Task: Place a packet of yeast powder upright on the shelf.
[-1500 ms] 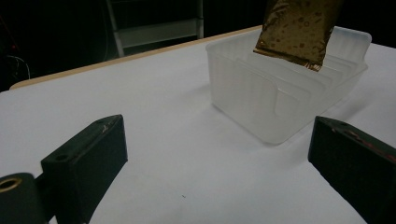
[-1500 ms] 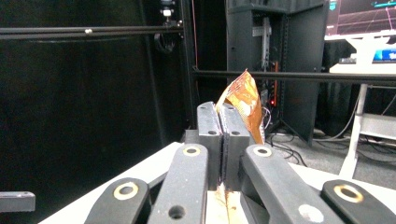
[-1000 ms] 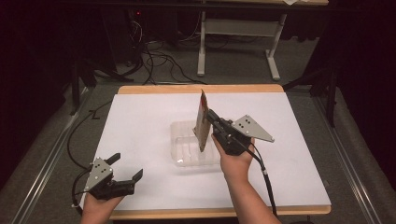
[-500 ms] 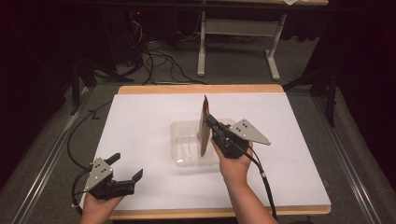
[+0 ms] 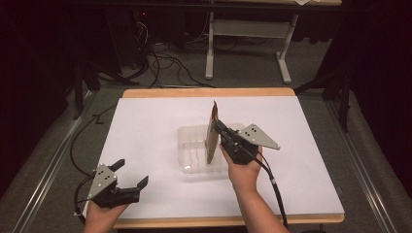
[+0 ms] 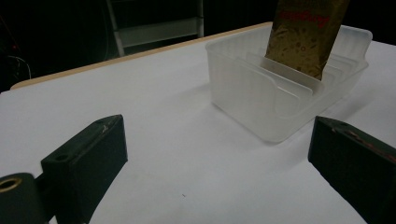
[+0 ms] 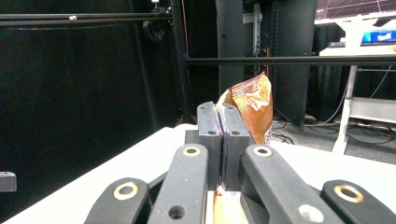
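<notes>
the right tongs [image 5: 219, 127] gripped a flat brown-gold foil packet [image 5: 211, 132] — upright in the clear ridged plastic tray [image 5: 192, 155]. the left tongs [image 5: 130, 174] rested open on the white counter [image 5: 145, 126].

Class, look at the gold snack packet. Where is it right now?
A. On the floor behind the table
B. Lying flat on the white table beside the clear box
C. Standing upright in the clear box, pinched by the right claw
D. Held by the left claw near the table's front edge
C: the snack packet stands on edge in the clear box, with the right claw shut on it, while the left claw sits open and apart.
</notes>
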`<control>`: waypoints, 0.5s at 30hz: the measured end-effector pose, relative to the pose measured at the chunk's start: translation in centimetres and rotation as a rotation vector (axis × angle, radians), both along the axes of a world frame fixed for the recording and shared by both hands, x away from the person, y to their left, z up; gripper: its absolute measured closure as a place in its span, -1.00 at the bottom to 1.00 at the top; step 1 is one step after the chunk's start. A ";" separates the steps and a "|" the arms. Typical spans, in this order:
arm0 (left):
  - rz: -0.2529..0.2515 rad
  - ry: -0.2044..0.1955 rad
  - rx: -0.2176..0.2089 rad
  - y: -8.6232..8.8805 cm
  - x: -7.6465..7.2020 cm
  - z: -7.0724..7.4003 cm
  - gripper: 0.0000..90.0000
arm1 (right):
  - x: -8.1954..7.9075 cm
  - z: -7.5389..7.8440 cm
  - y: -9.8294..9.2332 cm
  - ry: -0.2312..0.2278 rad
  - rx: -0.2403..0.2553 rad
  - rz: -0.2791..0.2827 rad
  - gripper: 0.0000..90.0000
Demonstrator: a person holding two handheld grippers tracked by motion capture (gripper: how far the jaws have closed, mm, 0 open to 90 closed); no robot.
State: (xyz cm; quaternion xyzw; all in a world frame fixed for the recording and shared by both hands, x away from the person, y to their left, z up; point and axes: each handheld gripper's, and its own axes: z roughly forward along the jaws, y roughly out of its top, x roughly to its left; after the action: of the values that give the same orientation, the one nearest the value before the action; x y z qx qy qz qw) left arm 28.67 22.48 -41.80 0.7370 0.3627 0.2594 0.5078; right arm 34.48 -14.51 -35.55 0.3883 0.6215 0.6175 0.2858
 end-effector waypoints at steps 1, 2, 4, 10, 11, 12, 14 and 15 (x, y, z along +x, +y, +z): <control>0.000 0.000 0.000 0.0 0.0 0.0 -0.88 | 0.0 0.0 0.0 -0.001 -0.003 0.000 1.00; 0.000 0.001 -0.001 0.0 0.0 0.0 -0.88 | 0.1 -0.1 0.0 -0.001 -0.003 0.001 1.00; 0.000 0.001 0.000 0.0 0.0 0.0 -0.88 | 0.1 -0.2 0.0 0.006 -0.002 0.001 1.00; 0.000 0.001 0.001 0.0 0.0 0.0 -0.88 | 0.2 -0.5 -0.1 0.014 -0.005 0.007 0.99; 0.000 0.001 0.001 0.0 0.0 0.0 -0.88 | 0.2 -0.6 0.0 0.017 -0.004 0.006 0.99; 0.001 0.000 0.001 0.0 0.0 0.0 -0.88 | 0.2 -0.7 0.0 0.022 -0.005 0.009 0.99; 0.001 0.000 0.001 0.0 0.0 0.0 -0.88 | 0.3 -1.0 0.1 0.031 -0.012 0.013 0.99; 0.002 0.000 0.001 0.0 0.0 0.0 -0.88 | 0.3 -1.2 0.2 0.036 -0.012 0.014 0.99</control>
State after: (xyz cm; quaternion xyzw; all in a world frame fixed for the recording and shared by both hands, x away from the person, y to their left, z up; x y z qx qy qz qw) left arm 28.70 22.49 -41.82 0.7369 0.3632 0.2599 0.5074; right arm 34.83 -14.36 -36.79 0.3931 0.6330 0.6085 0.2728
